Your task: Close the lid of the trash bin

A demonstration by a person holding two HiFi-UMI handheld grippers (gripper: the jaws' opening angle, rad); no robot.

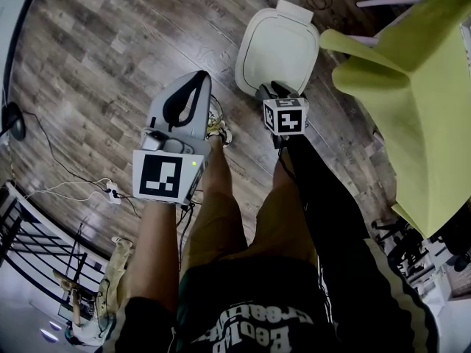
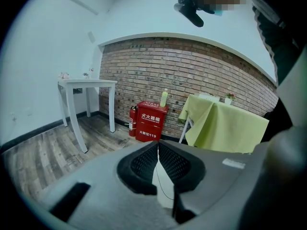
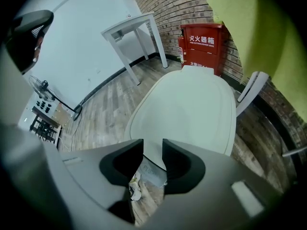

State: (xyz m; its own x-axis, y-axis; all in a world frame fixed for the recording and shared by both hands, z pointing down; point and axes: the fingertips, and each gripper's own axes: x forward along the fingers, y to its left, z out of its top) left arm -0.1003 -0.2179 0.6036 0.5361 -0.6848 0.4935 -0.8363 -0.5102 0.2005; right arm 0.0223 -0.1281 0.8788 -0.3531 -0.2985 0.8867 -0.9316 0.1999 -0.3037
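The white trash bin stands on the wood floor, its lid lying flat down on it. My right gripper points steeply down at the bin's near edge. Its jaws stand open, and in the gap between them I see the bin's front rim with a small label; the pads do not press on anything. My left gripper hangs to the left of the bin, well apart from it. In the left gripper view its jaws are shut with nothing between them, aimed across the room.
A table with a yellow-green cloth stands close to the bin's right. A red fire extinguisher box sits by the brick wall behind the bin. A white table stands at the left wall. Cables lie on the floor at left.
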